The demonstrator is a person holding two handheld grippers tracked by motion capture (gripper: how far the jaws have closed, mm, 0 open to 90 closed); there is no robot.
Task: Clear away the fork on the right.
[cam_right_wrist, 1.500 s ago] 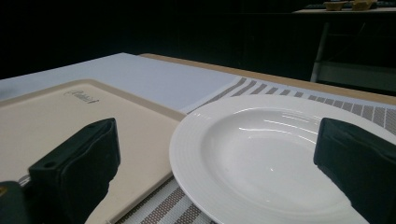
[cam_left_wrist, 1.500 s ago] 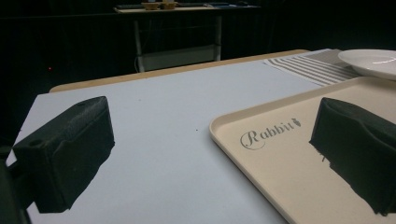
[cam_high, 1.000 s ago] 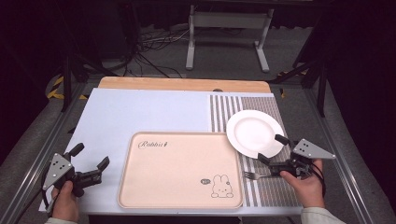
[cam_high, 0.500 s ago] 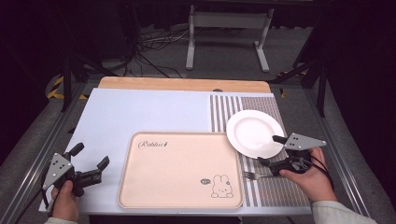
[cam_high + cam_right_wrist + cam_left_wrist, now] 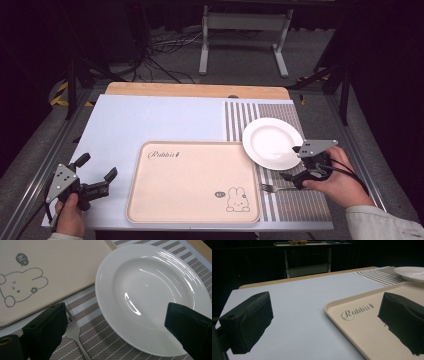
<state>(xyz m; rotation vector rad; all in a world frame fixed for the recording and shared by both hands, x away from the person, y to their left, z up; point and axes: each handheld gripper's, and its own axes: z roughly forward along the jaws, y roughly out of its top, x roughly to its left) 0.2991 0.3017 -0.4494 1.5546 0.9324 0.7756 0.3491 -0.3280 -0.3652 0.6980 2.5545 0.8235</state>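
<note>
A pale blue mat (image 5: 150, 125) covered most of the tabletop, with a striped placemat (image 5: 295, 200) along its right edge. A beige rabbit tray (image 5: 192, 182) lay at the front centre. A white plate (image 5: 272, 142) sat on the placemat, overlapping the tray's far right corner. The left gripper (image 5: 95, 174) hovered wide open at the front left corner. The right gripper (image 5: 291, 162) gaped wide over the plate's near rim and a fork (image 5: 280, 188).
</note>
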